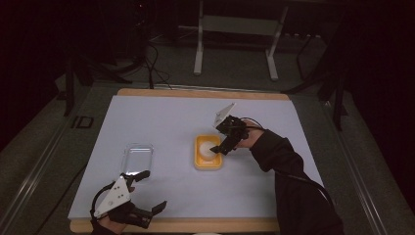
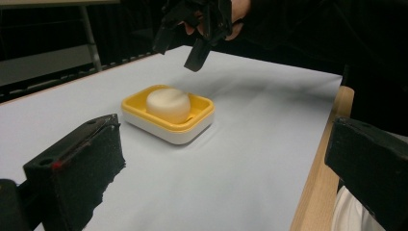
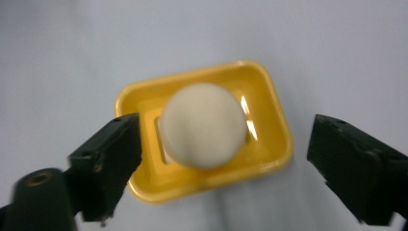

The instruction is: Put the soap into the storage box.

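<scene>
hovering spread right gripper [image 1: 221, 142] above unlabelled yellow soap dish [image 3: 269, 159], left gripper [image 1: 147, 191] spread wide

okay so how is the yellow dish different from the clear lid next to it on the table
The yellow dish is opaque, with a white base under its yellow tray; the clear lid is see-through. The yellow dish holds a round white soap; nothing is seen in the clear lid. The right gripper hovers open above the yellow dish, while the clear lid lies ahead of the left gripper, untouched. Both are rounded rectangles resting flat on the white sheet.
</scene>
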Available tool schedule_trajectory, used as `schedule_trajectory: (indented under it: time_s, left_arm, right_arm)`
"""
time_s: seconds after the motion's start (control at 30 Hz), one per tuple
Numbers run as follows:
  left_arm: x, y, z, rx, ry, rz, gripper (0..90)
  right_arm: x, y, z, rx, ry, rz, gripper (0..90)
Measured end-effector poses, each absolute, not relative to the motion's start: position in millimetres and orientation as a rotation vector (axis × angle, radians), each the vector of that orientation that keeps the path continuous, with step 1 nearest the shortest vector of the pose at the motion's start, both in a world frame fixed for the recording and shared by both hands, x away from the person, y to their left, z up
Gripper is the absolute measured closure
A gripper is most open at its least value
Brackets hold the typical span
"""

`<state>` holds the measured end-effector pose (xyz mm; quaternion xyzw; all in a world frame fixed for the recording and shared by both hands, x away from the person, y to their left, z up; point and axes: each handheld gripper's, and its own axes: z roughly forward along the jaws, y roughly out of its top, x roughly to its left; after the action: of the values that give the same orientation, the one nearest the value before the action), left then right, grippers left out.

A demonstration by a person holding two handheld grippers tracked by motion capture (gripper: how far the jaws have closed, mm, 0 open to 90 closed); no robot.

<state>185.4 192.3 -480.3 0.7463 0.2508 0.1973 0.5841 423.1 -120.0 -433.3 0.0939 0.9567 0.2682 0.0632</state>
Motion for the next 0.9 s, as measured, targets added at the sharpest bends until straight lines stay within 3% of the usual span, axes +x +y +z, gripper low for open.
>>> schedule_trajectory:
  time_s: [0.3,0.9]
  left_arm:
    - [185.3,192.1,-480.4,1.744,0.585,0.456,0.1]
    - [185.2,191.4,-480.7,1.748,0.583,0.456,0.1]
  right_arm:
    - [421.1,-132.3,-439.3,0.409,2.822,0.677,10.0]
    - [403.5,-163.6,-441.4,0.626,2.783,0.747,12.3]
